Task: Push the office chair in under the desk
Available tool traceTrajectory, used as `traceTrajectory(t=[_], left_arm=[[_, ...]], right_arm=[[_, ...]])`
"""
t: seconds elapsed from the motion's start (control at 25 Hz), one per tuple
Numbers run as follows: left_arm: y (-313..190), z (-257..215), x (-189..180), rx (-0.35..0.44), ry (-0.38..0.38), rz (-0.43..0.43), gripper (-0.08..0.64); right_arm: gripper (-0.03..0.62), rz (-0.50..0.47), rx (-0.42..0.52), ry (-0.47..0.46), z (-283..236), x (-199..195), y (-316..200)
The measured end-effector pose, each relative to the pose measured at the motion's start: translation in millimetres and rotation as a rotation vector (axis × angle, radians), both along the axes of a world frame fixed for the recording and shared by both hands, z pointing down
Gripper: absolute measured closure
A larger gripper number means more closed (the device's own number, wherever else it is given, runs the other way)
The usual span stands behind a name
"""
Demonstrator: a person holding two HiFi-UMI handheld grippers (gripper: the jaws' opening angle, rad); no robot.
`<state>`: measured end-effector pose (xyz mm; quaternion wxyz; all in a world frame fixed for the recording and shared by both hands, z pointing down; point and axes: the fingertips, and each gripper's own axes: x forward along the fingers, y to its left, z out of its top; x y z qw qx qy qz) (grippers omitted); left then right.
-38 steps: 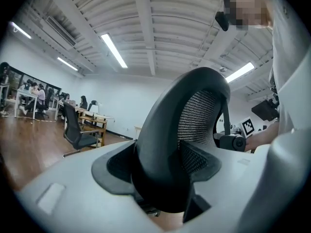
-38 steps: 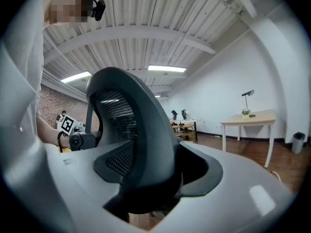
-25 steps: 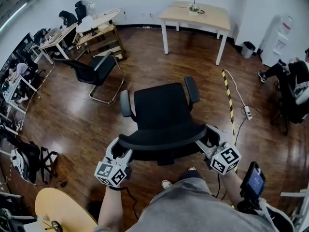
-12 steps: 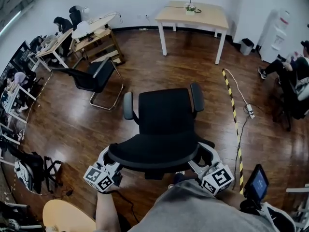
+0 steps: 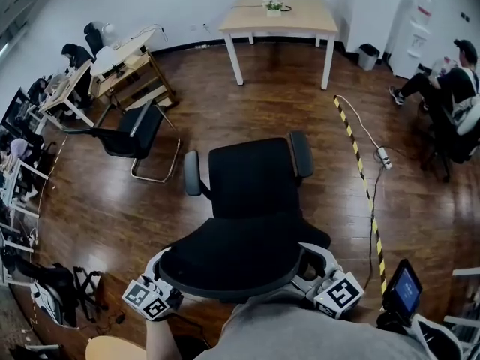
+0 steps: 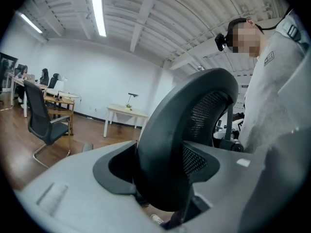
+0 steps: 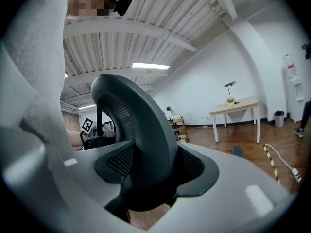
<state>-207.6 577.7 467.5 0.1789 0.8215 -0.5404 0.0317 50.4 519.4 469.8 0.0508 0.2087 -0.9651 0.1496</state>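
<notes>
A black office chair (image 5: 251,175) stands on the wood floor in front of me, its seat facing a light wooden desk (image 5: 279,13) by the far wall. My left gripper (image 5: 166,262) clamps the left end of the curved backrest rim (image 5: 225,265), and my right gripper (image 5: 309,265) clamps the right end. In the left gripper view the dark rim (image 6: 189,125) fills the left gripper (image 6: 163,178), pads on both sides of it. The right gripper view shows the rim (image 7: 141,125) wedged in the right gripper (image 7: 148,178), whose jaws are closing on it.
A second black chair (image 5: 131,133) stands to the left, near cluttered desks (image 5: 120,51). A yellow-black striped floor strip (image 5: 358,167) and a power strip (image 5: 384,157) run along the right. A person (image 5: 450,81) sits at the far right. A bin (image 5: 367,55) stands by the desk.
The backrest and both grippers have dropped toward the bottom edge of the head view and look larger. The desk has shifted left and further up.
</notes>
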Motion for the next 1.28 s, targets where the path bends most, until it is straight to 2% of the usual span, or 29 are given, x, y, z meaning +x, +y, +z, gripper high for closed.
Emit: traceTrajectory(t=[0.16,0.4,0.72,1.28], left_arm=[[0,-2,-14,0.001,-0.001,0.049,0.302],[-8,-3,-45,0.030,-0.005,0.132,0.302],[-20,-3,-82,0.050,-0.005,0.205,0.301],[-33,-7,-95,0.068,0.029,0.264,0.305]], right_arm=[[0.333,0.039,0.008,-0.003,-1,-12,9],[0.333,0.148,0.029,-0.032,-2,-37,27],[0.334,0.258,0.046,-0.057,-1,-72,38],[0.334,0.319,0.036,-0.048,-4,-86,36]])
